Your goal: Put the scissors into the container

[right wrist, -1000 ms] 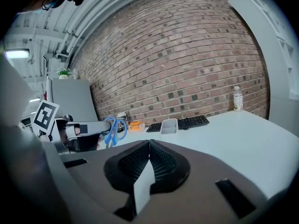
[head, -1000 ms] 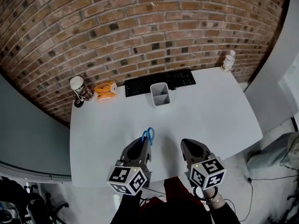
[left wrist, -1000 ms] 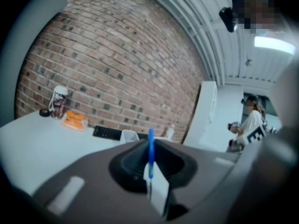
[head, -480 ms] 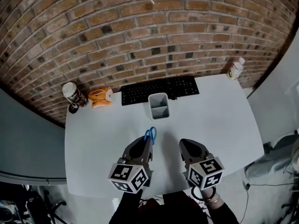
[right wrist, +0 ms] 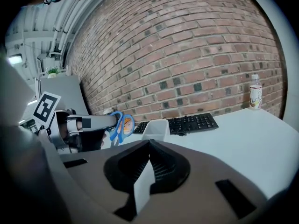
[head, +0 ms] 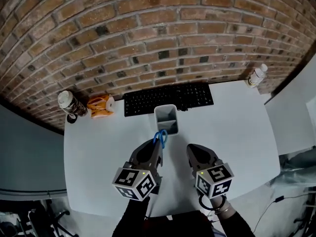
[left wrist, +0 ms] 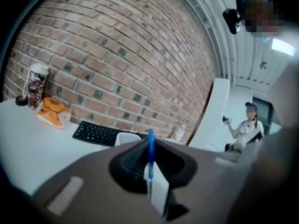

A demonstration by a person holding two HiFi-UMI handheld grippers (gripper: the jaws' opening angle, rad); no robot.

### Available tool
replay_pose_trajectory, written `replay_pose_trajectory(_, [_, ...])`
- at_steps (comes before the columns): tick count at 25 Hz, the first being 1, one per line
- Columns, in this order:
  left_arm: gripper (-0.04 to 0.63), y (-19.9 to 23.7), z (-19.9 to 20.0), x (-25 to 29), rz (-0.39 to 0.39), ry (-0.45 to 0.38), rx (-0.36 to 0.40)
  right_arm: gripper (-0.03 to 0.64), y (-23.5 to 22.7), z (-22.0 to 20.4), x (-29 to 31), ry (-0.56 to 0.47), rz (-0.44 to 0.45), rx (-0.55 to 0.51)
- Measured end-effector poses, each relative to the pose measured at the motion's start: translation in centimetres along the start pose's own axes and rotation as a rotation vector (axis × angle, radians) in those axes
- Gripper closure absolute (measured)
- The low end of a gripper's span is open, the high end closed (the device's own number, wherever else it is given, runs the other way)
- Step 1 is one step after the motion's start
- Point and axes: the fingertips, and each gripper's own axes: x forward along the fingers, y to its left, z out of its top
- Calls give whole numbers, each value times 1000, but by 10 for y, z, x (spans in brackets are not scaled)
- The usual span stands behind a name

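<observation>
Blue-handled scissors [head: 159, 137] are clamped in my left gripper [head: 156, 144], handles pointing forward and up. They hover just before the near edge of the white two-compartment container [head: 166, 118]. In the left gripper view the scissors [left wrist: 151, 148] stand edge-on between the shut jaws, with the container [left wrist: 127, 138] right behind them. My right gripper [head: 191, 153] hangs beside the left one, shut with nothing in it. In the right gripper view the scissors [right wrist: 120, 126] show at the left, next to the container [right wrist: 155, 129].
A black keyboard [head: 168, 98] lies behind the container against the brick wall. A paper cup [head: 69, 104] and an orange object [head: 98, 106] sit at the table's back left, a small bottle [head: 256, 76] at the back right. A person [left wrist: 243, 129] sits far off.
Both grippers have moved forward across the table. The scissors in the left gripper went from well short of the container to just at its near edge.
</observation>
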Motion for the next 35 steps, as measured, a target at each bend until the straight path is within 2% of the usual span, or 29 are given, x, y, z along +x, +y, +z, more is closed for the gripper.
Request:
replay_pose_trajectory(24, [568, 29, 41, 100, -27, -74, -9, 607, -42, 27, 76, 19, 7, -1])
replay_pose_trajectory(35, [568, 50, 32, 125, -29, -84, -41, 607, -55, 25, 92, 37, 1, 11])
